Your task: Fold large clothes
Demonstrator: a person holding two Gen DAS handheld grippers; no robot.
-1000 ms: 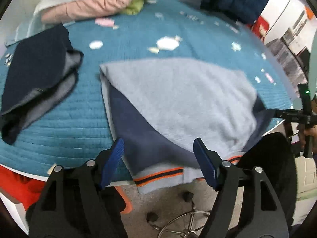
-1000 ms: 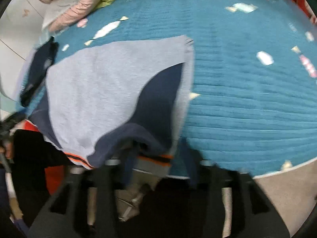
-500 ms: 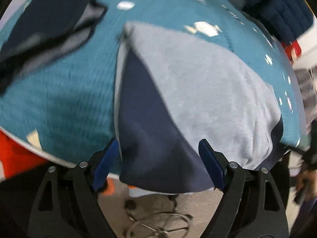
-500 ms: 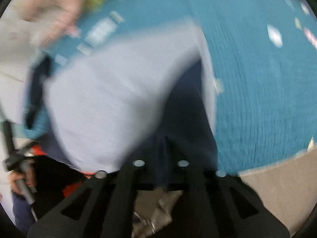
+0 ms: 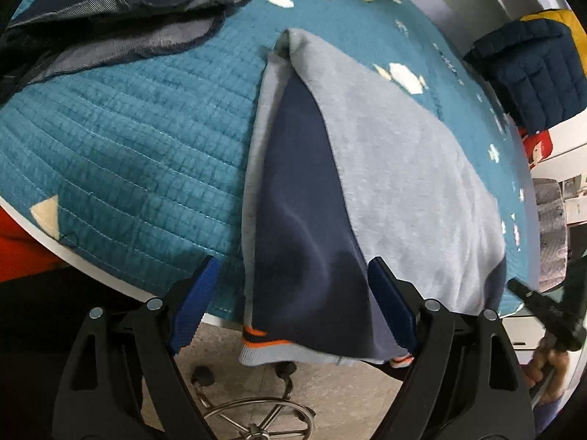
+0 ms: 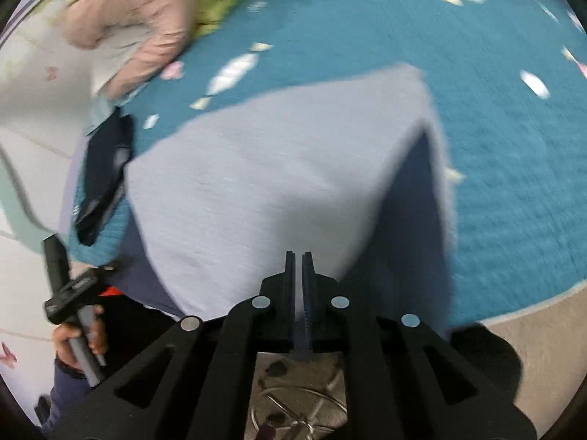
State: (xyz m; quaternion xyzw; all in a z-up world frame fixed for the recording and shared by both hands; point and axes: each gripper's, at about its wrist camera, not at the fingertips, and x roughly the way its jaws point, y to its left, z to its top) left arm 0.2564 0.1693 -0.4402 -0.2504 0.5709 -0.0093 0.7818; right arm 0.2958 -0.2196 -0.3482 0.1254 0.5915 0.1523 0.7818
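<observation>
A large light-grey and navy sweater (image 5: 385,168) with an orange-striped hem (image 5: 264,337) lies on the teal quilted table cover (image 5: 128,154), its hem hanging over the near edge. My left gripper (image 5: 293,308) is open, its blue pads on either side of the navy sleeve near the hem. In the right wrist view the sweater (image 6: 279,168) spreads ahead, and my right gripper (image 6: 298,275) is shut on its near grey edge. The other hand and its gripper (image 6: 69,293) show at the left.
A dark navy and grey garment (image 5: 110,22) lies at the far left. Pink and green clothes (image 6: 146,18) are piled at the back. A navy quilted jacket (image 5: 532,69) hangs at the right. A stool base (image 5: 256,418) stands on the floor below the table edge.
My left gripper moved in closer over the navy sleeve and hem, still open. My right gripper went from open to shut on the sweater's near edge and shifted forward.
</observation>
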